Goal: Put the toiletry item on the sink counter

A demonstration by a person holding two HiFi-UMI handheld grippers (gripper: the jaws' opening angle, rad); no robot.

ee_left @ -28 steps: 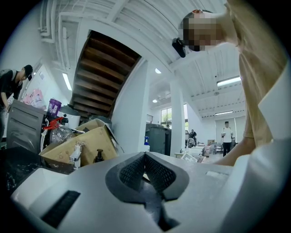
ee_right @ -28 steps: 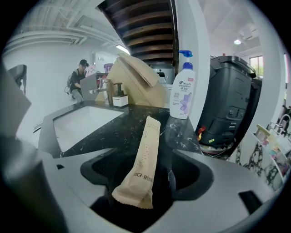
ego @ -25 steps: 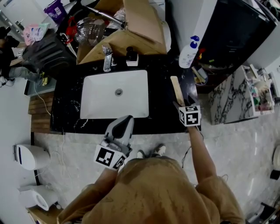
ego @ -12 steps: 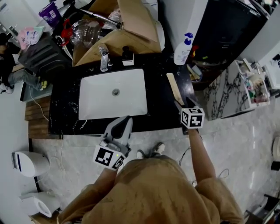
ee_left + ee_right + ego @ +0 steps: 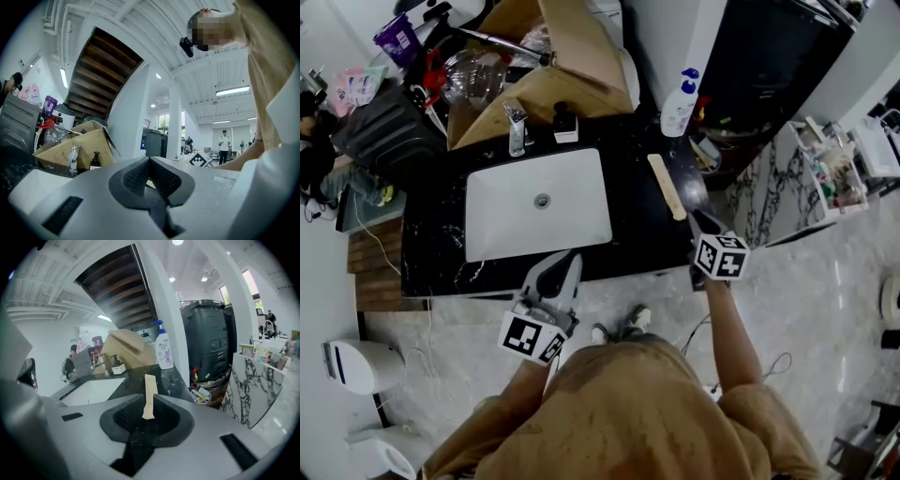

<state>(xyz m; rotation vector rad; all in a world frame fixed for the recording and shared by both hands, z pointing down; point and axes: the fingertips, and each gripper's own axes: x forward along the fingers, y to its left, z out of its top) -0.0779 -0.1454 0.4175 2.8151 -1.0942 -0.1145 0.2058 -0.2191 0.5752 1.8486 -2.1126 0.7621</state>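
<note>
Right hand-held gripper [image 5: 705, 223] retreated, closing empty, off counter [image 5: 642, 225].

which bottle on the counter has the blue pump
The tall white bottle at the counter's back right corner, past the flat tan item. The other, a small dark bottle beside the faucet, has a dark top.

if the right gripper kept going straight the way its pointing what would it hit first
Most likely the tan flat stick lying on the black counter, straight ahead of the right gripper; depth is hard to judge. Its fingers have just been closing, with nothing between them.
</note>
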